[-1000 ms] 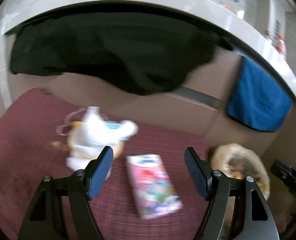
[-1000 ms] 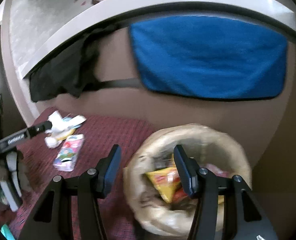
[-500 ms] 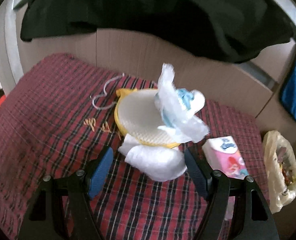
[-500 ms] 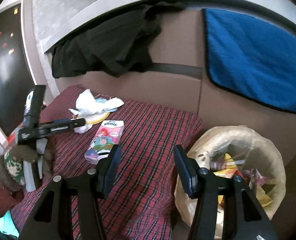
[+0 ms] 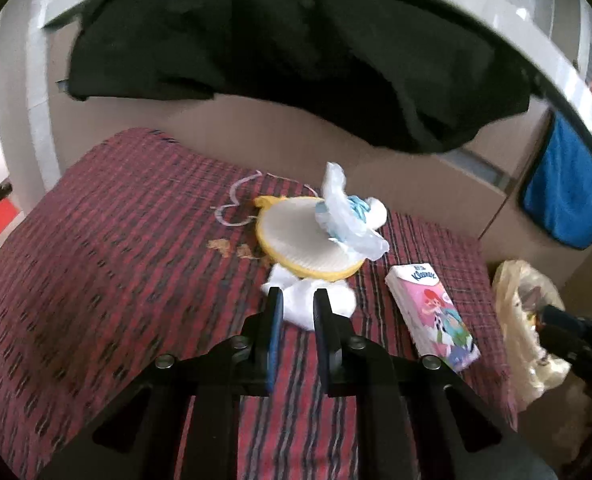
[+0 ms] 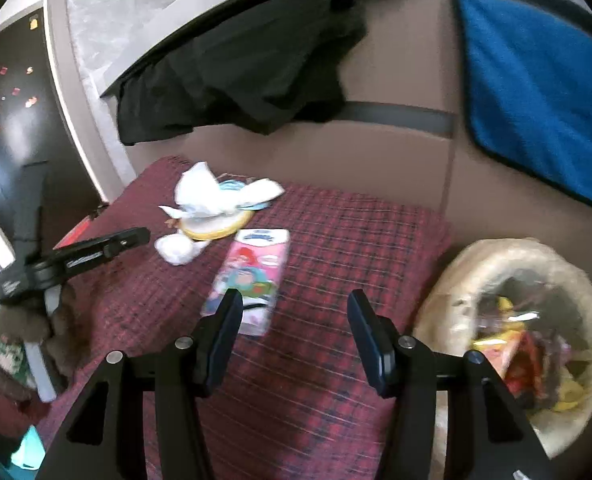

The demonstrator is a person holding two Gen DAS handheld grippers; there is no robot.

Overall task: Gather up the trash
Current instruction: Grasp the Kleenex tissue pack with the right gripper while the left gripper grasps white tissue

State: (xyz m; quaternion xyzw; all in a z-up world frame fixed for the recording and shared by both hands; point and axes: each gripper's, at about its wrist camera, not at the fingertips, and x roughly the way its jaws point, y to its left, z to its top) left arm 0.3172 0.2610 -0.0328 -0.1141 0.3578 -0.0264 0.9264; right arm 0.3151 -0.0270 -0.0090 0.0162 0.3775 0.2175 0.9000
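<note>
A crumpled white tissue wad point(image 5: 338, 300) lies on the red plaid cloth point(image 5: 115, 280), just in front of a yellow-rimmed round dish point(image 5: 291, 240). A white and blue crumpled wrapper point(image 5: 348, 216) sits on the dish. My left gripper point(image 5: 298, 300) is closing, with the near edge of the wad pinched between its blue pads. In the right wrist view its tip point(image 6: 145, 234) meets the wad point(image 6: 175, 249). My right gripper point(image 6: 294, 304) stands open and empty over the cloth, between a pink tissue pack point(image 6: 251, 276) and a yellowish trash bag point(image 6: 456, 276) full of wrappers.
A black garment point(image 5: 296, 60) and a blue towel point(image 6: 536, 92) hang over the brown board behind the cloth. Crumbs point(image 5: 231, 246) and a loop of thread point(image 5: 235, 200) lie left of the dish. The bag point(image 5: 516, 280) stands off the cloth's right edge.
My left gripper moved forward onto the tissue wad and its jaws came together from wide open. The right gripper swung left, from over the bag to over the cloth.
</note>
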